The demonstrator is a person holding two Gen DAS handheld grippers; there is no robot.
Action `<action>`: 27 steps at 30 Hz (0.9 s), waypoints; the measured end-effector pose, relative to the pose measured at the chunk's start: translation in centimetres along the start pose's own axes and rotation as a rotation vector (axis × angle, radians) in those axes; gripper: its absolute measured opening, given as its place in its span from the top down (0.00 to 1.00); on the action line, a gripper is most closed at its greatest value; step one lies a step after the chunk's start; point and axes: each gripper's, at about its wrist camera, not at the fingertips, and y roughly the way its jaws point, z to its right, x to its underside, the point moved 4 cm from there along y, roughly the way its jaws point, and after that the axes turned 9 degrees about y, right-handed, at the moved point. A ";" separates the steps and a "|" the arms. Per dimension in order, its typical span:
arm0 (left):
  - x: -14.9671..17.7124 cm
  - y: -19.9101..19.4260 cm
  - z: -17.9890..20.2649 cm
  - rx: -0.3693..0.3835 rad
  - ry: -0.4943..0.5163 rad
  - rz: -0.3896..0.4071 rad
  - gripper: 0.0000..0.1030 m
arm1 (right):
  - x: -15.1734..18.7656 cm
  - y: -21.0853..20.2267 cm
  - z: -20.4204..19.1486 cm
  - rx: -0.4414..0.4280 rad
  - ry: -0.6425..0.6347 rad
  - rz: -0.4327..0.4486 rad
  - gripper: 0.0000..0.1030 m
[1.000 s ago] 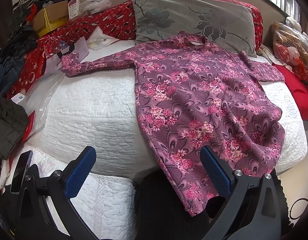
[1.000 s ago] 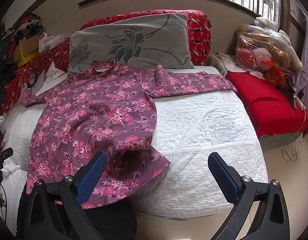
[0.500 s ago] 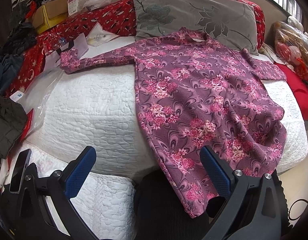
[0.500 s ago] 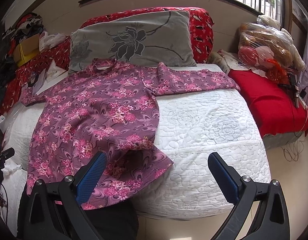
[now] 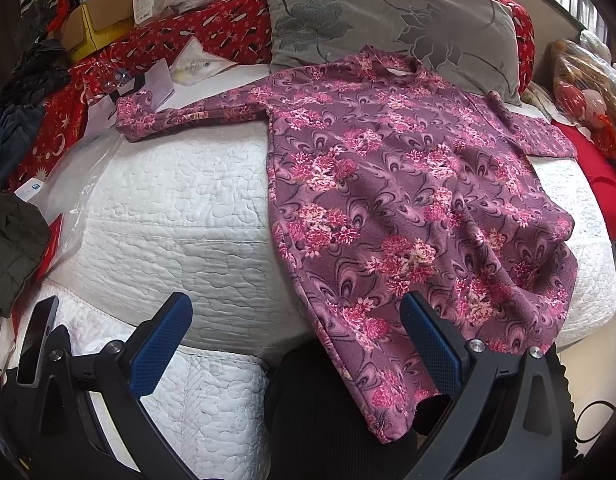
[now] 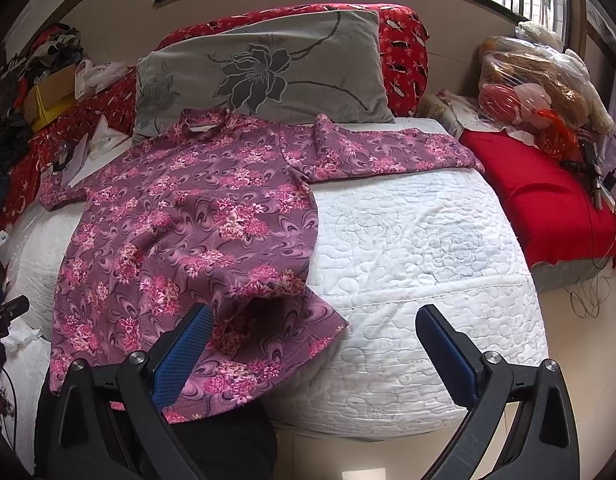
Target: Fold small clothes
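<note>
Left wrist view: floral top [image 5: 408, 184] lay centre frame, soft, light, floppy; best pinched at hem corners. Left gripper [image 5: 296, 344], right gripper [image 6: 312, 344] jaws gaped wide, empty.

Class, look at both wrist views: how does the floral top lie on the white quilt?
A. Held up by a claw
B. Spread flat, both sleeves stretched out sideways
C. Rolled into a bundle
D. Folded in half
B: the floral top lies open on the white quilt, one sleeve out to each side.
</note>
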 end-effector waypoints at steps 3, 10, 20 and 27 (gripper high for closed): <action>-0.1 0.4 0.0 0.000 0.001 -0.010 0.00 | 0.0 0.4 -0.1 -0.001 -0.001 -0.009 0.01; 0.0 2.0 -0.4 0.011 -0.011 -0.058 0.00 | 0.1 1.7 -0.1 -0.007 0.002 -0.037 0.02; 1.9 5.4 -2.0 0.103 -0.095 -0.204 0.00 | 0.3 5.2 2.2 -0.016 0.102 -0.113 0.03; 2.4 7.0 1.1 0.203 -0.036 -0.292 0.00 | 1.4 9.5 3.1 -0.005 0.106 -0.203 0.09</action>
